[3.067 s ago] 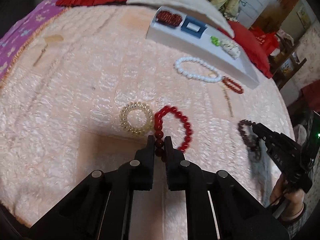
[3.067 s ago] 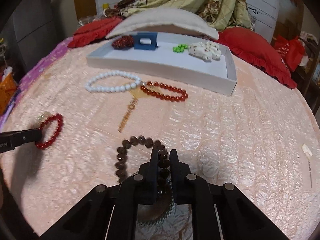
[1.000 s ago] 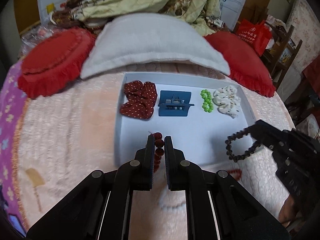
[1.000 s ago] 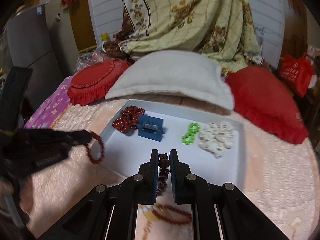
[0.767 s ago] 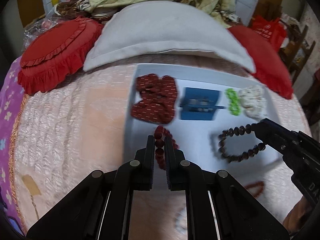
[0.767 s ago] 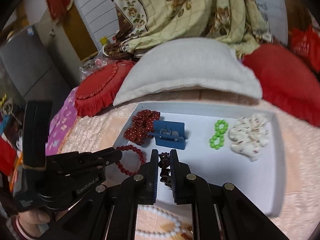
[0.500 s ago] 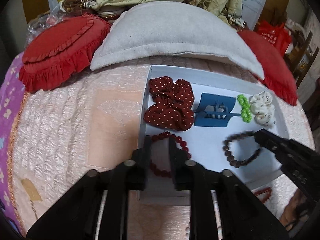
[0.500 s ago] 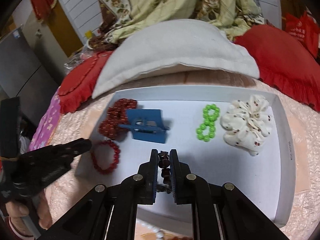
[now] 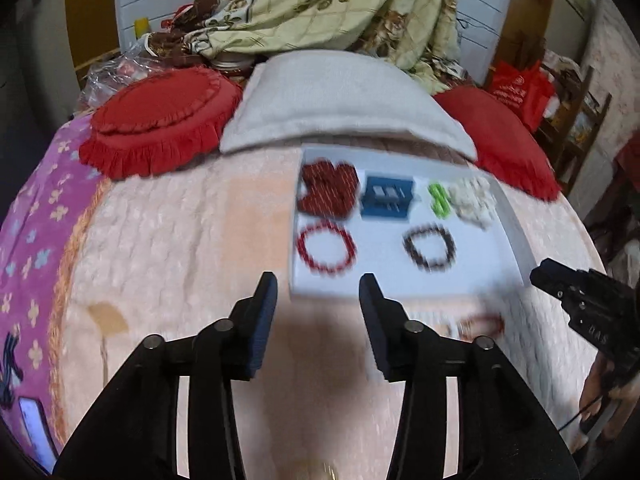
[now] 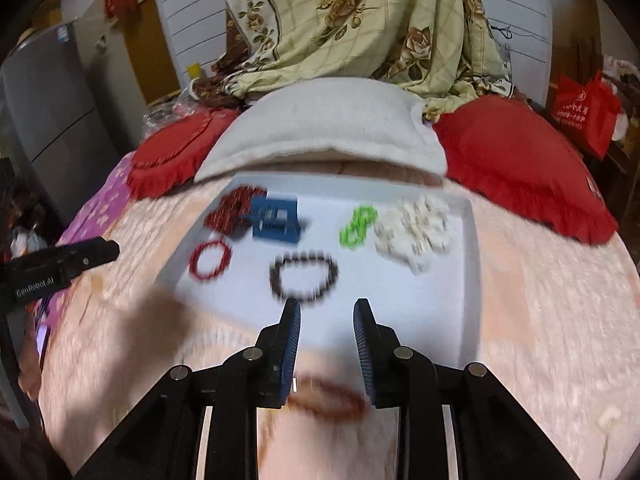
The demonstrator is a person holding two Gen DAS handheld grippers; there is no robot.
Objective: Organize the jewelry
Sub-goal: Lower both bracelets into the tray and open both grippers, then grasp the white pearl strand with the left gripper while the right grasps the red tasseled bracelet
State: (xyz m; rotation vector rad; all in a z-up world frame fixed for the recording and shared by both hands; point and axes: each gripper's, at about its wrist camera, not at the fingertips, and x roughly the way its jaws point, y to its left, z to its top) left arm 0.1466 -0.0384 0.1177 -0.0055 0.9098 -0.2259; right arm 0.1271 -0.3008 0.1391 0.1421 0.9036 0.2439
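The bed point(image 9: 168, 240) spreads wide and bare on my left, so I have room to swing. The white tray point(image 10: 470, 280) sits against the grey pillow point(image 10: 328, 128), its raised rim the edge to clear. Inside lie the red bead bracelet point(image 9: 326, 250) and the dark bead bracelet point(image 10: 304, 278), apart from each other. My left gripper point(image 9: 316, 296) and right gripper point(image 10: 326, 320) both gape, holding nothing. I judge the drop done; next comes the red bracelet point(image 10: 328, 400) lying on the bed below my right fingers.

Right of centre in the frame, the white tray point(image 9: 516, 236) holds a red bead bracelet point(image 9: 326, 249) and a dark bead bracelet point(image 9: 429, 248), above the left gripper point(image 9: 316, 292) with its jaws spread.
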